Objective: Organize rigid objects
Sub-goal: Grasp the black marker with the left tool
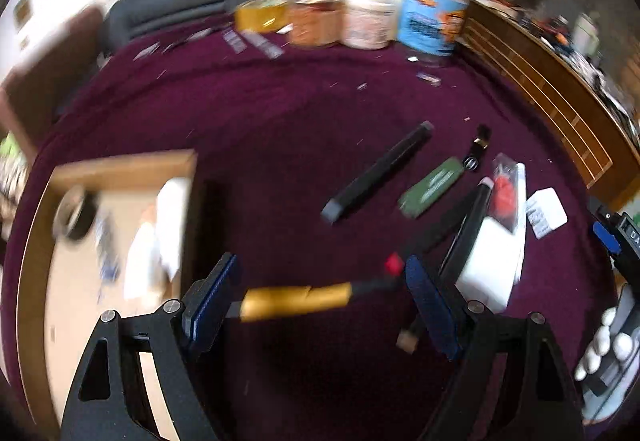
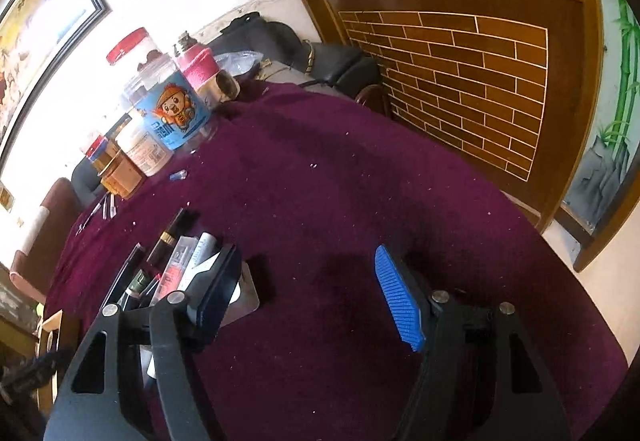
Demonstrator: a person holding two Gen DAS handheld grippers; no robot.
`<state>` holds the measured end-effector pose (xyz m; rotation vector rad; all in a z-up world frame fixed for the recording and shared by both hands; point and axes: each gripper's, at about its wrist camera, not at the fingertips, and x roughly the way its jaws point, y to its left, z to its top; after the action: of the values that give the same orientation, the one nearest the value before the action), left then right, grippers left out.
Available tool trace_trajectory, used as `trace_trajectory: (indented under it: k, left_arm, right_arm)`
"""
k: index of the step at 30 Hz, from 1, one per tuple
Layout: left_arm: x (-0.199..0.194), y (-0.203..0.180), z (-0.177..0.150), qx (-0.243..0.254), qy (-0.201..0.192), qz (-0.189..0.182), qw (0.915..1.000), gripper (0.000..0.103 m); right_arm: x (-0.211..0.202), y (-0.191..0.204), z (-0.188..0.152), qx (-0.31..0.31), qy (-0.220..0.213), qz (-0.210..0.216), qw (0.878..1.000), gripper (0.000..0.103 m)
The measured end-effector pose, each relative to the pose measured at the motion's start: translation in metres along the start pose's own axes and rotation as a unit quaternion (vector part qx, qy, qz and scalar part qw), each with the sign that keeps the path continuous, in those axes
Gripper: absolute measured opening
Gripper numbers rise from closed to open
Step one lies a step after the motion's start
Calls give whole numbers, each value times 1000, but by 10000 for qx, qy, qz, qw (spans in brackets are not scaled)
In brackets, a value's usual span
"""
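My left gripper (image 1: 322, 265) is shut on a gold-handled tool (image 1: 296, 301) with a black shaft and red tip, which spans lengthwise from pad to pad above the maroon cloth (image 1: 260, 113). Beyond it on the cloth lie a long black bar (image 1: 376, 173), a green case (image 1: 432, 187), a black pen with a gold band (image 1: 478, 147), a red item in a clear packet (image 1: 505, 197) and a white box (image 1: 492, 265). My right gripper (image 2: 306, 253) stands open over bare cloth (image 2: 340, 181). The pile of small items (image 2: 176, 265) lies just beyond its left finger.
An open cardboard box (image 1: 120, 165) holding tape and papers sits at the left. Jars and tubs line the table's far edge, among them a blue-labelled jar (image 1: 432, 21) (image 2: 176, 113). A wood-panelled counter (image 2: 460, 81) stands beyond the table on the right. A white card (image 1: 546, 211) lies by the pile.
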<state>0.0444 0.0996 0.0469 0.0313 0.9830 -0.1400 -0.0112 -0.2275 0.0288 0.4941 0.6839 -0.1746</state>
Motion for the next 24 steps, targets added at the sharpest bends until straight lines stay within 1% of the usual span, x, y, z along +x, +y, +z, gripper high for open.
trace_trajectory:
  k: [1, 3, 4, 8, 9, 10, 11, 12, 13, 15, 17, 22, 24]
  left_arm:
    - [7, -8, 8, 268, -93, 44, 9996, 79]
    - [15, -14, 17, 546, -115, 140, 9983, 77]
    - [23, -17, 22, 663, -61, 128, 9977, 72]
    - [49, -25, 31, 892, 214, 192, 9956, 59]
    - [54, -27, 32, 914, 262, 220, 9952, 51]
    - [60, -28, 32, 915, 329, 257, 9949, 39]
    - [64, -28, 32, 878, 399, 252, 9950, 34]
    - [64, -27, 33, 736, 344, 65, 9967, 25]
    - [64, -27, 32, 678, 342, 53, 9971, 19]
    - [62, -27, 28, 638, 322, 24, 9974, 11]
    - [55, -25, 21, 605, 317, 37, 9977, 11]
    - [27, -11, -11, 369, 478, -289, 9978, 11]
    - [15, -12, -25, 412, 521, -282, 9974, 11]
  right_arm:
    - [-1, 1, 0, -39, -10, -17, 10000, 69]
    - [0, 4, -1, -110, -20, -30, 9999, 69]
    - [0, 5, -1, -153, -23, -38, 9999, 69]
    - [1, 14, -2, -394, -57, -138, 9991, 69]
    - [3, 17, -3, -465, -59, -159, 9988, 69]
    - [3, 19, -3, -505, -58, -170, 9986, 69]
    - [3, 20, -4, -562, -56, -185, 9982, 69]
    - [3, 22, -4, -605, -59, -200, 9980, 69]
    - [3, 23, -5, -632, -64, -211, 9978, 69]
    - [4, 23, -5, -650, -55, -228, 9976, 69]
    - [5, 21, -5, -619, -27, -230, 9978, 69]
    - [8, 18, -4, -519, 61, -214, 9984, 69]
    - [9, 18, -5, -504, 80, -213, 9985, 69]
